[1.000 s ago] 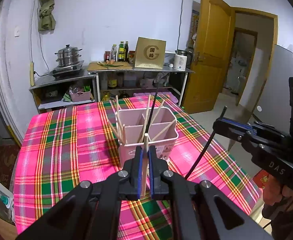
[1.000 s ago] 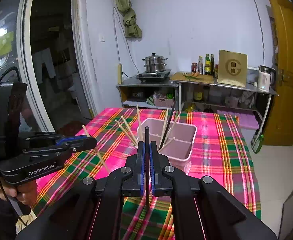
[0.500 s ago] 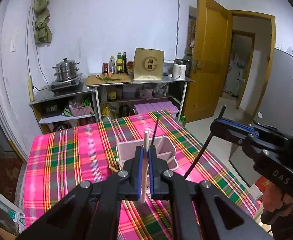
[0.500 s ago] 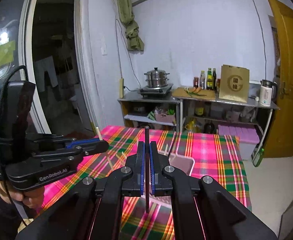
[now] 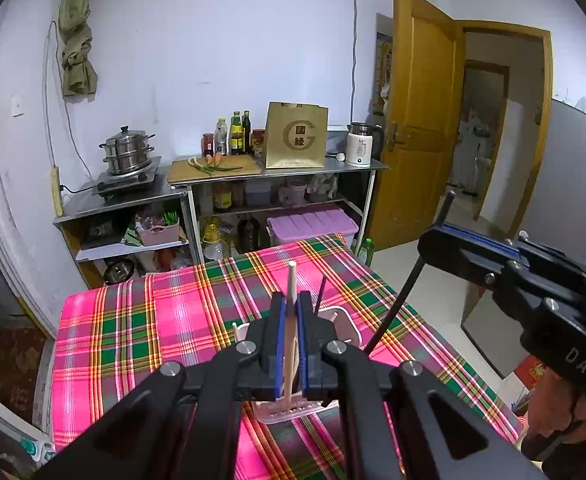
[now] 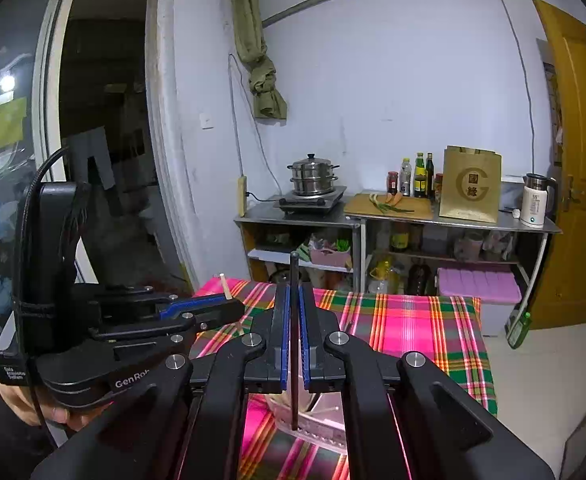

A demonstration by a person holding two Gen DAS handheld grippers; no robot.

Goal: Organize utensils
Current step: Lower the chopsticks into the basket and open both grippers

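step: sorting chopsticks | left gripper (image 5: 289,320) clamped on wooden chopstick (image 5: 291,280), right gripper (image 6: 294,312) on black chopstick (image 6: 294,280), above pink holder (image 5: 343,320) | next: matching compartments needed

Even, cool indoor light, sharp focus, dark doorway (image 6: 105,152), heavy fisheye bending and black corners.

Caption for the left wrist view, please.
Left gripper clamps a pale wooden chopstick above the pink utensil holder on the plaid tablecloth.
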